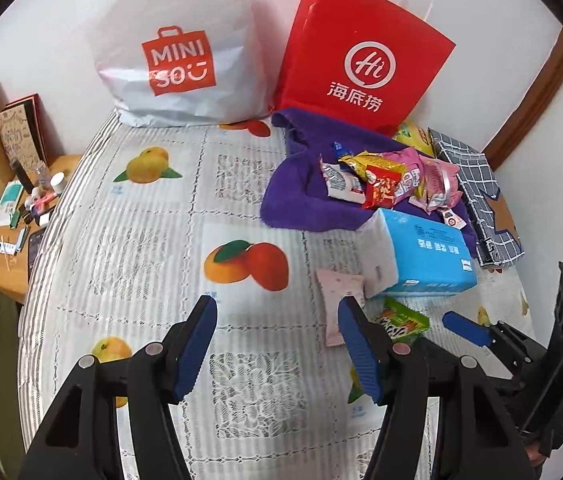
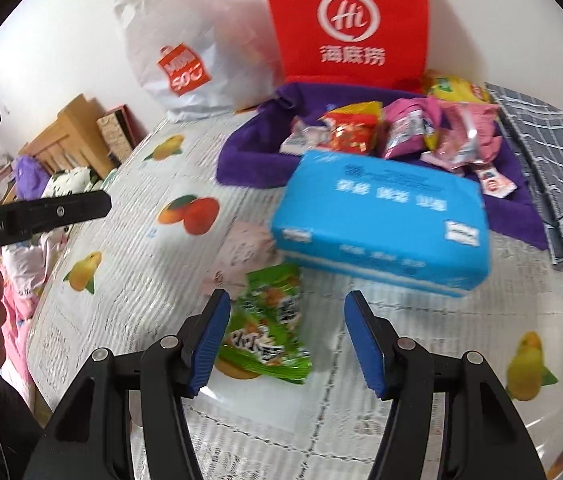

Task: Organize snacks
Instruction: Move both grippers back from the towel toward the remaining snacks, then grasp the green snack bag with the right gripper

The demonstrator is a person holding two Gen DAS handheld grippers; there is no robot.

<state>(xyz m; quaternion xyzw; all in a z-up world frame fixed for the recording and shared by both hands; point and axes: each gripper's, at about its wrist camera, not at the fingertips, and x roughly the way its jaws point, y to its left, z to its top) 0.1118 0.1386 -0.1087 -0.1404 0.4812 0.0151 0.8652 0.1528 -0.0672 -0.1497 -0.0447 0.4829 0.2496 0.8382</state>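
Lying flat on the fruit-print tablecloth [image 2: 129, 240], the green snack packet [image 2: 267, 326] sits just below the blue tissue pack [image 2: 381, 220], its long axis running roughly away from the right wrist camera, leaning a little to the left at the far end. One sealed end points toward the tissue pack, the other back toward the right gripper [image 2: 283, 338]. That gripper's blue-padded jaws stand partly apart over the packet: the left pad is at the packet's near edge, the right pad well clear of it, and nothing is clamped.

From the left wrist view the left gripper [image 1: 277, 344] also hangs partly open and empty above bare cloth. A pale pink packet [image 1: 339, 304] lies just beyond its right finger, long axis running away from the camera, its far end beside the tissue pack; the green packet shows to its right.

Farther back, a heap of small wrapped snacks [image 1: 393, 182] rests on a purple towel [image 1: 293, 196], before a red paper bag [image 1: 361, 56] and a white plastic bag [image 1: 177, 40] against the wall. A grey checked cloth [image 2: 549, 176] lies to the right.
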